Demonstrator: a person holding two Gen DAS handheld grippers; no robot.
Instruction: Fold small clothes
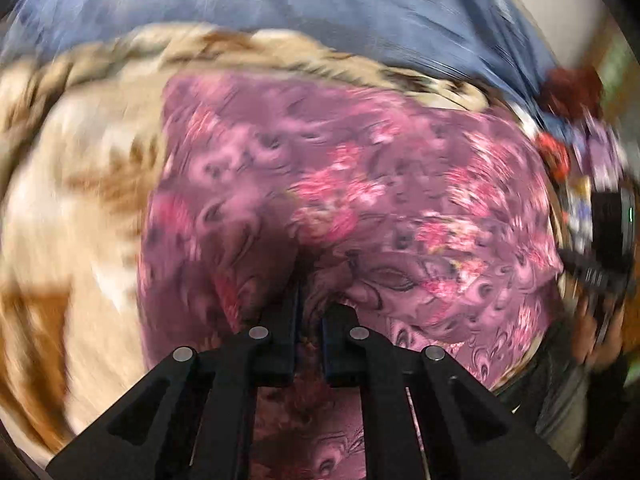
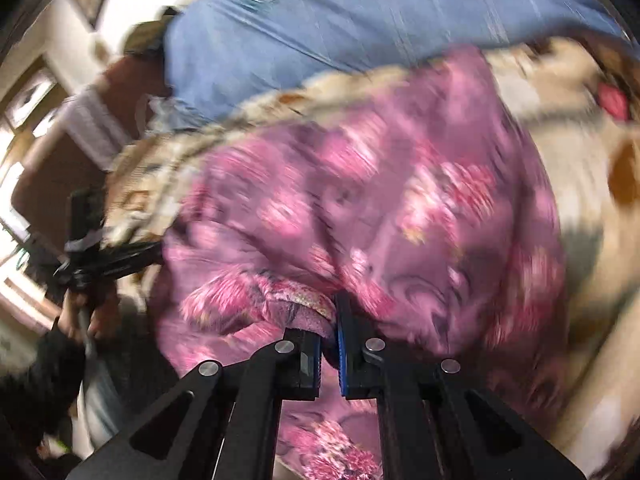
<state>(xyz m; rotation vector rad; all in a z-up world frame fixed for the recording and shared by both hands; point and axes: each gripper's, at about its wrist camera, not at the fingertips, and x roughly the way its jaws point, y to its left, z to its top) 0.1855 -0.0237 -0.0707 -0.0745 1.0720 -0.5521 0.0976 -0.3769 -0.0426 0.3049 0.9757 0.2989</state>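
Edges: purple-pink floral fabric garment [image 1: 352,200] spreading over a cream and brown patterned plush blanket [image 1: 72,184]; far hem lying just short of the blanket's far border, beyond which a blue cloth sheet [image 1: 320,4] is showing.
Open room: bare blanket lying to the left of the garment in the left wrist view and to the right of it [image 2: 580,184] in the right wrist view; blurred clutter crowding the opposite side in each.
Left gripper [image 1: 310,300]: reaching forward low over the garment, black fingers nearly together, pinching a raised fold of the near edge.
Right gripper [image 2: 332,320]: pointing forward likewise, blue-padded fingers clamping a bunched hem [image 2: 304,312] of the same garment.
Garment position: lying directly ahead of and beneath both grippers, near edge gathered at the fingertips.
Image quality: blurring throughout; fine detail not readable.
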